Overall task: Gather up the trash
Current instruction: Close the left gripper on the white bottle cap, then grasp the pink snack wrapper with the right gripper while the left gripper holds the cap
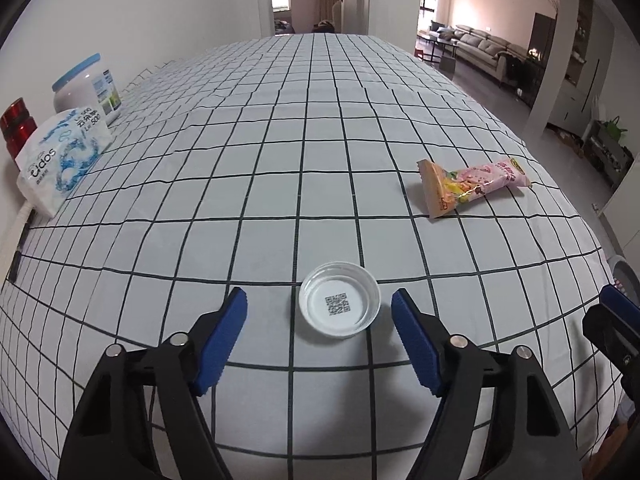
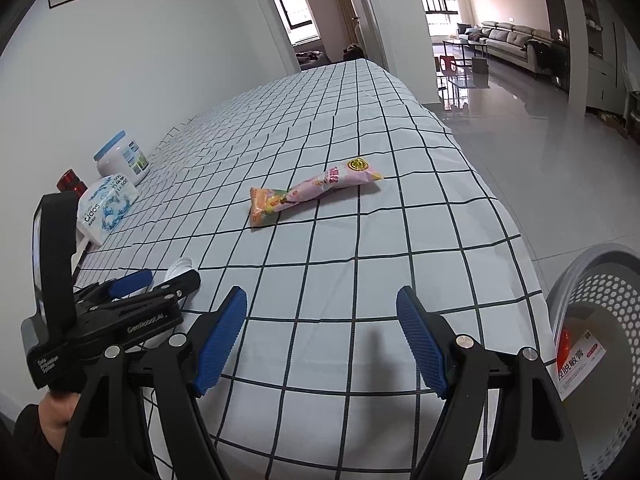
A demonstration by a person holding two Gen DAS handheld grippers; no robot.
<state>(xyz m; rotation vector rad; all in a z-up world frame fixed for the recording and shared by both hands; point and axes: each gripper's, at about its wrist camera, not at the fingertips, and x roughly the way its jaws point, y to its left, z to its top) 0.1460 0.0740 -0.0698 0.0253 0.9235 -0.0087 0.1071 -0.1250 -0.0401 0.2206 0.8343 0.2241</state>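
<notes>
A white plastic lid [image 1: 340,305] with a QR code inside lies on the checked tablecloth, just ahead of and between the tips of my left gripper [image 1: 319,298], which is open and empty. A pink and orange snack wrapper [image 1: 472,185] lies farther off to the right; it also shows in the right wrist view [image 2: 312,192]. My right gripper [image 2: 321,298] is open and empty above the cloth near the front edge. The left gripper [image 2: 156,280] appears at the left in that view, with the lid [image 2: 180,268] partly hidden behind it.
A grey perforated bin [image 2: 600,320] with a white box [image 2: 576,364] inside stands off the table's right edge. A tissue pack [image 1: 60,156], a white jar [image 1: 90,88] and a red bottle [image 1: 16,124] sit along the left wall.
</notes>
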